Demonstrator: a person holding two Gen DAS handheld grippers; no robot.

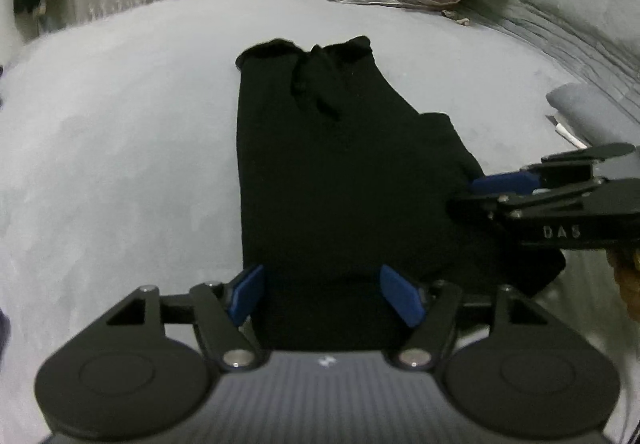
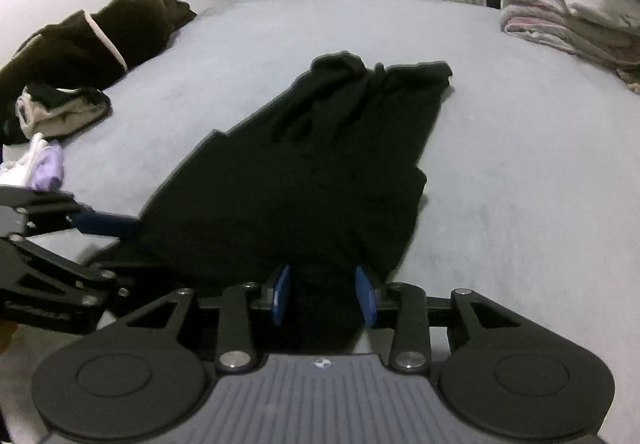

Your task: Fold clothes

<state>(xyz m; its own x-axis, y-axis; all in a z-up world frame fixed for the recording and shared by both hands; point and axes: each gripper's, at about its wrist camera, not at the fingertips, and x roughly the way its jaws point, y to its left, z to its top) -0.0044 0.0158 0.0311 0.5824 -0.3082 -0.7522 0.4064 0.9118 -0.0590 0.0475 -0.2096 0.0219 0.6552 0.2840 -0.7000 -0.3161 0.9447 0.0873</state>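
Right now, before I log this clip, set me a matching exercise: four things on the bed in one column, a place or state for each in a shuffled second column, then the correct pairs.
Things:
1. long black garment
2. dark brown plush toy with a white band
3. stack of folded white and pink bedding
4. small lilac and white cloth

Places or states:
A. far right, piled near the curtain
B. far left edge, lying on its side
C. spread flat along the middle of the grey bed
D. left edge, nearest the left gripper

Pairs: 1-C, 2-B, 3-A, 4-D
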